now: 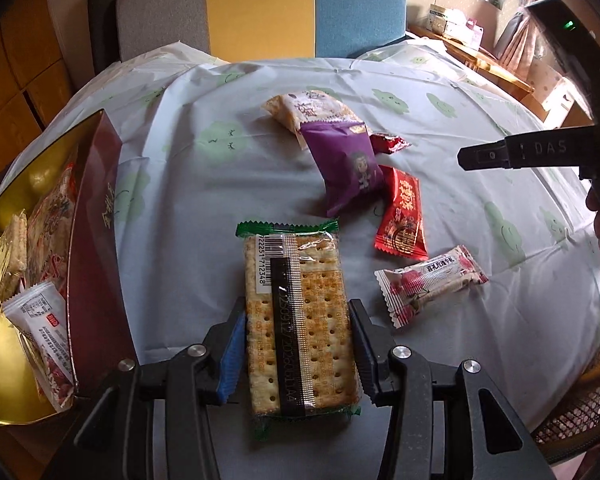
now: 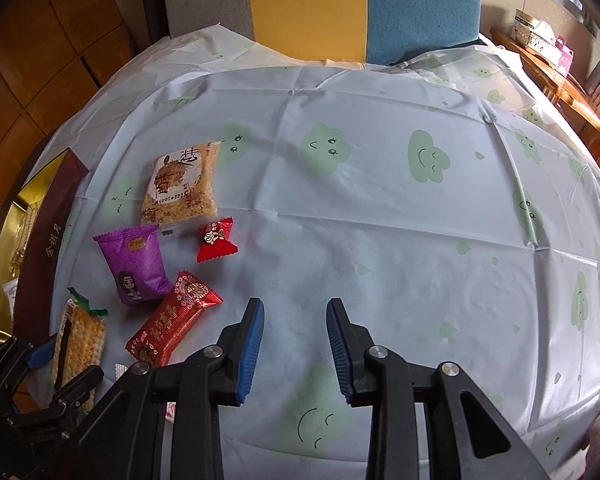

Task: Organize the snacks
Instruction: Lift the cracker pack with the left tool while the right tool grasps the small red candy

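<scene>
Cracker pack clamped between the left gripper pads, gripped by its long sides, barcode seam facing up, green crimped end pointing away. Looks lifted off the tablecloth, though hard to be sure from this angle. Just off to the left: the red-walled box with the gold lining, already holding a few wrapped snacks. So, mid-carry, pretty clearly headed for that box.

Right gripper hanging over a bare patch of cloth, jaws parted a fair bit, nothing between them. No earlier picture to compare, so no telling what it's up to beyond waiting.

Still loose on the table: purple packet, long red packet, small red candy, pink-and-white wrapper, and the beige crispy pack tucked partly under the purple one.

Next move, best guess: swing the crackers left over the box wall, clear the rim, then open up above a free spot instead of dropping on the white pouch near the front. Flat and stiff, so probably fine to slot in alongside the others. After that, pink-and-white wrapper sits closest for either side.
</scene>
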